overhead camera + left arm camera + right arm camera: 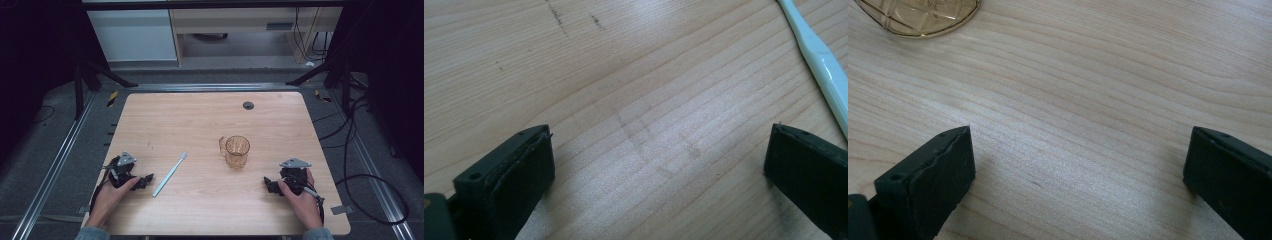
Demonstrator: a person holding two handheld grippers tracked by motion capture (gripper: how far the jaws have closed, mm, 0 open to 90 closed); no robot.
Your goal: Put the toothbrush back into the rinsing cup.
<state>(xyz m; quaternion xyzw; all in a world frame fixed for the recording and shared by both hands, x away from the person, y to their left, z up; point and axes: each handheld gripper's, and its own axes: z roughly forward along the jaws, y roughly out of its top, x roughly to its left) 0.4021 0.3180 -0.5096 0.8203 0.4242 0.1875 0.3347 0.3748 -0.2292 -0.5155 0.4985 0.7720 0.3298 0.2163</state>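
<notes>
A pale blue-white toothbrush (170,174) lies slantwise on the wooden table (210,115), left of centre, and its handle (824,60) runs down the right edge of the left gripper view. An amber glass mug (236,151) with a handle stands upright right of centre; its base (918,17) peeks in at the top left of the right gripper view. My left gripper (142,181) rests near the front left, open, just left of the toothbrush, bare wood between its jaws (659,165). My right gripper (270,184) rests at the front right, open, below and right of the mug.
A dark round grommet (248,105) sits in the table's far side. Cables (370,190) trail on the floor to the right, and black stand legs (100,75) flank the far corners. White cabinets (135,35) stand beyond the table.
</notes>
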